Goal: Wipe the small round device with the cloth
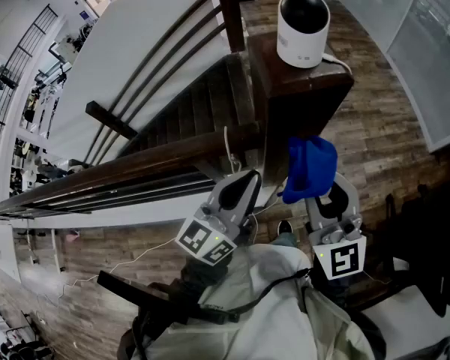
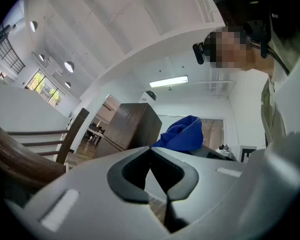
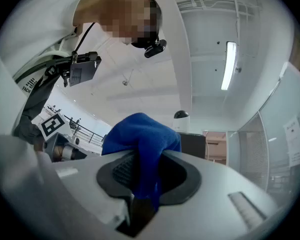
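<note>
Looking down in the head view, the small round device (image 1: 303,27) stands upright on the flat top of a dark wooden post (image 1: 304,96) at the far end of the handrail (image 1: 120,172), with a thin white cable (image 1: 339,61) trailing off its right side. The right gripper (image 1: 324,193) holds the blue cloth (image 1: 310,167) up against the near face of the post, well below the device. The left gripper (image 1: 244,186) sits just left of it, over the rail.

The left gripper view shows that gripper (image 2: 151,149) with its jaws pressed together and nothing between them. Beyond it are the cloth (image 2: 182,135) and the post (image 2: 132,126), and the device (image 2: 150,95) shows only as a tiny cap on top.

The right gripper view settles what the head view leaves unclear. The right gripper (image 3: 145,169) is clamped on a bunched fold of the cloth (image 3: 142,134), and the loose bulk mushrooms out above the jaws. The device (image 3: 181,116) peeks out just past it.

The cloth looks soft, limp and light, so the free wad beyond the jaws is probably the part to wipe with. The device looks like light, smooth plastic with a glossy dark dome. It appears to stand loose on a narrow top, so a hard sideways rub could slide or tip it. Light strokes seem wise, perhaps with the left gripper steadying the white body low down.
</note>
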A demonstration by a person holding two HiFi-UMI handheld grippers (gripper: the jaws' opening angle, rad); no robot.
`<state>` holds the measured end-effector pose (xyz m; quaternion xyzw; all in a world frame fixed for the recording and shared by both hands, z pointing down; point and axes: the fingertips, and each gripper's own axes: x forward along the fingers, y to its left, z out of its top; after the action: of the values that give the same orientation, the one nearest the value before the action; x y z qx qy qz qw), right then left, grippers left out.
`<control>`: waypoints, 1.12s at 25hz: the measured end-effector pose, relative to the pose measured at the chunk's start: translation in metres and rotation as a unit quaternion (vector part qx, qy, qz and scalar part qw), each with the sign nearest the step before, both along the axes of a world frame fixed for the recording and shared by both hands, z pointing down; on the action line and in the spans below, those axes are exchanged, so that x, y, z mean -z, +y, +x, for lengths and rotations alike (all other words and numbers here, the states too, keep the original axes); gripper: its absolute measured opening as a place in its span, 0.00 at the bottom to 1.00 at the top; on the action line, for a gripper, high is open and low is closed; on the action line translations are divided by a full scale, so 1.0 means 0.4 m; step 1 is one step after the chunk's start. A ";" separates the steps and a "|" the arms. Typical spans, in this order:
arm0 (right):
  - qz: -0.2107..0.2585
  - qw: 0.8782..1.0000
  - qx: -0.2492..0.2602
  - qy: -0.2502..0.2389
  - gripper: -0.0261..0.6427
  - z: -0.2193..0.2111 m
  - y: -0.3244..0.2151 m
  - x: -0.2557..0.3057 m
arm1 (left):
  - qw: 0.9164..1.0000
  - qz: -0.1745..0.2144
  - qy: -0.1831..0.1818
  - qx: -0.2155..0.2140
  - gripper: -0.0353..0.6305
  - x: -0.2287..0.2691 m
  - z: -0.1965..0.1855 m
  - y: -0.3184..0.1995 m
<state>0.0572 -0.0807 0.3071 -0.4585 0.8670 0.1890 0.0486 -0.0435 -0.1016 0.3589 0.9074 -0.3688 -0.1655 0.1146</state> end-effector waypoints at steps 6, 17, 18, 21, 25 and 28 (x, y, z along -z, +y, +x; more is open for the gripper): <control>0.001 1.000 -0.004 0.006 0.17 0.012 -0.005 0.002 | 1.000 0.004 0.002 0.002 0.05 0.005 0.004 -0.017; 0.003 1.000 -0.025 -0.001 0.17 0.068 0.003 0.003 | 1.000 -0.002 0.005 -0.020 0.05 -0.006 0.054 -0.018; 0.004 1.000 -0.026 0.002 0.17 0.069 0.002 0.002 | 1.000 -0.002 0.005 -0.019 0.05 -0.007 0.053 -0.018; 0.012 0.999 -0.021 0.021 0.17 0.065 0.000 0.005 | 1.000 0.004 0.005 -0.015 0.05 0.001 0.047 -0.015; 0.043 0.997 -0.019 0.062 0.17 0.067 -0.017 0.044 | 1.000 0.029 -0.002 -0.010 0.05 0.037 0.025 -0.030; 0.071 0.994 -0.021 0.084 0.17 0.072 -0.036 0.102 | 0.998 0.056 -0.013 -0.007 0.05 0.100 0.004 -0.054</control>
<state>0.0862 -0.0953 0.2661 -0.4544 0.8426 0.2891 0.0040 -0.0417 -0.1233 0.3190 0.9172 -0.3538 -0.1731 0.0599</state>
